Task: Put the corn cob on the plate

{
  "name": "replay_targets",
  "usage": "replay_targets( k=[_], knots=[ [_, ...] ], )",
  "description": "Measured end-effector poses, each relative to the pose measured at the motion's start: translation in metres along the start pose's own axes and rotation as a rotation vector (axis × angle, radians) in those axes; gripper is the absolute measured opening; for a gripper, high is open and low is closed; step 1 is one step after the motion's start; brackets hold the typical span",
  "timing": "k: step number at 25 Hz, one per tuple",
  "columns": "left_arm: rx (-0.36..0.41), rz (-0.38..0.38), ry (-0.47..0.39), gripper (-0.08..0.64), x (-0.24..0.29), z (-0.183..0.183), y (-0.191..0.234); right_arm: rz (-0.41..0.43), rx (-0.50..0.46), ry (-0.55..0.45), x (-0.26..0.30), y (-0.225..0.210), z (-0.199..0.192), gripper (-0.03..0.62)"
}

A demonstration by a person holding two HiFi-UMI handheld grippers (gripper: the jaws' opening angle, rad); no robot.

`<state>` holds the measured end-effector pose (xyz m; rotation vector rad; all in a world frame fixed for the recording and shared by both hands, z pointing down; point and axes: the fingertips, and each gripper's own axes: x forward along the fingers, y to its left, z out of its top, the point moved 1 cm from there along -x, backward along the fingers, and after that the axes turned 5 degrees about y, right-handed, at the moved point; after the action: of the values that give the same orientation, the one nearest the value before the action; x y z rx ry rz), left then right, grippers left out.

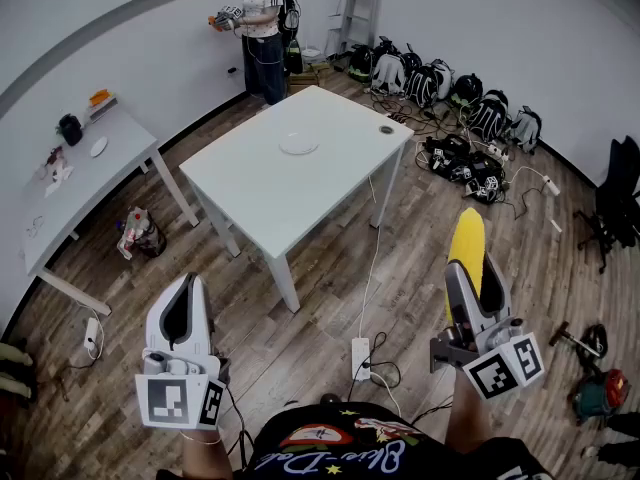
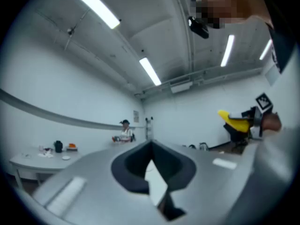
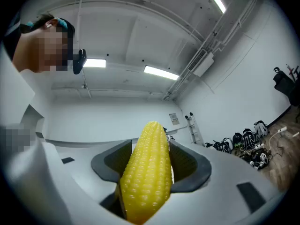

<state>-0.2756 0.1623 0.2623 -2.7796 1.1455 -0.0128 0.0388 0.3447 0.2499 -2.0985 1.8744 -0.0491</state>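
A yellow corn cob [image 1: 466,243] stands up out of my right gripper [image 1: 470,268], which is shut on it low at the right of the head view. In the right gripper view the cob [image 3: 147,172] fills the gap between the two grey jaws. A white plate [image 1: 298,145] lies near the middle of a white table [image 1: 250,188], well ahead of both grippers. My left gripper [image 1: 185,308] hangs low at the left, jaws together with nothing in them. The left gripper view [image 2: 151,144] catches the cob [image 2: 234,121] off to the right.
A small round thing [image 1: 386,129] sits at the table's far right corner. A second table [image 1: 70,198] with small items stands left, a bag [image 1: 140,233] beside it. A person [image 1: 262,28] stands at the back. Backpacks [image 1: 440,83], cables and a power strip [image 1: 360,353] lie on the wooden floor.
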Motion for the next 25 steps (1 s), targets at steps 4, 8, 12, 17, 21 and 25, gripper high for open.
replay_targets(
  k=[4,8,12,17,21,25],
  knots=[
    [0.015,-0.011,0.011,-0.002,0.031,-0.008,-0.015,0.028,0.01,0.021,0.026,-0.026,-0.012,0.262],
    [0.027,0.001,0.038,-0.002,0.072,-0.018,-0.006,0.022,-0.003,0.059,0.066,-0.05,-0.026,0.262],
    [0.021,0.028,0.021,-0.002,0.136,-0.033,0.026,0.055,-0.011,0.058,0.139,-0.067,-0.038,0.262],
    [-0.001,0.056,-0.018,-0.002,0.234,-0.038,0.072,0.104,-0.038,0.057,0.254,-0.088,-0.038,0.262],
    [0.005,0.051,-0.015,-0.002,0.299,-0.04,0.104,0.152,-0.057,0.084,0.33,-0.09,-0.045,0.262],
    [0.071,0.024,-0.006,-0.002,0.339,-0.048,0.107,0.183,-0.041,0.106,0.386,-0.1,-0.066,0.262]
  ],
)
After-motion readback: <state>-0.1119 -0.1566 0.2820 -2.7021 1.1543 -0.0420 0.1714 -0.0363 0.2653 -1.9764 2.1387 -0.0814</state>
